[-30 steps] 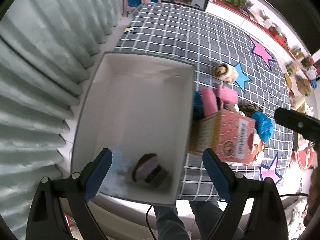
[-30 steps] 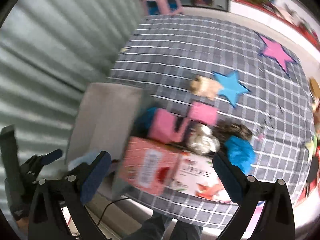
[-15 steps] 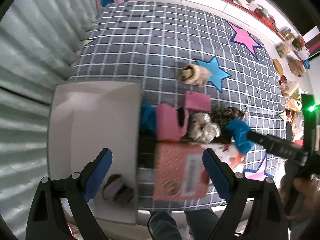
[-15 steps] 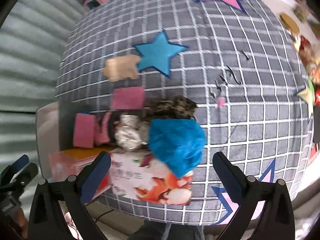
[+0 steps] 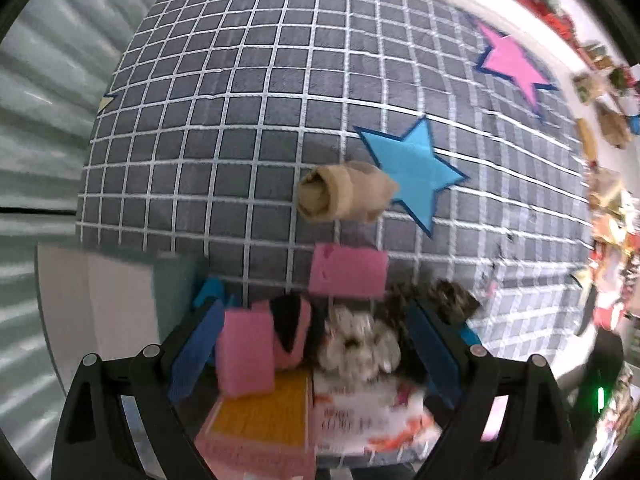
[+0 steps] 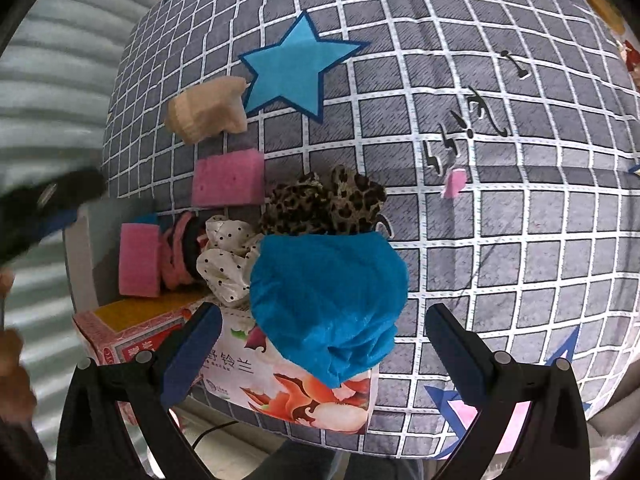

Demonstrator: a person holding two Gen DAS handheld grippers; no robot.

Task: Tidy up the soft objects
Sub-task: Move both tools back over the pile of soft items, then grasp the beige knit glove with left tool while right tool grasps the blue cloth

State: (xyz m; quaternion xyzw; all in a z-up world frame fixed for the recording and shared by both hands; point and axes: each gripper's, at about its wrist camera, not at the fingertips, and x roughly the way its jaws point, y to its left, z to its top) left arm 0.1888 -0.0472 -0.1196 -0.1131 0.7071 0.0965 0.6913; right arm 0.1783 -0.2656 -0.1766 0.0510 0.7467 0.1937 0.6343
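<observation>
Right wrist view shows your blue cloth [image 6: 328, 304] bunched in a soft mound on the tissue pack [image 6: 304, 396], which is printed with "铃兰", beside the polka-dot scrunchie [image 6: 226, 264] and leopard scrunchie [image 6: 324, 204]. Your right gripper [image 6: 322, 354] hovers above it, jaws spread wide and empty. Your left gripper [image 5: 316, 354] is equally wide, empty, straddling the pink sponge [image 5: 246, 354].

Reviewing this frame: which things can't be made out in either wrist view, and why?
- White box: left wrist view, cut off by the left tool, blurred; contents unseen.
- Blue item: left view, mostly behind the upright pink sponge.
- Printed pack: right view, partly under the blue cloth.
- Shelf clutter: blurred, too small.
</observation>
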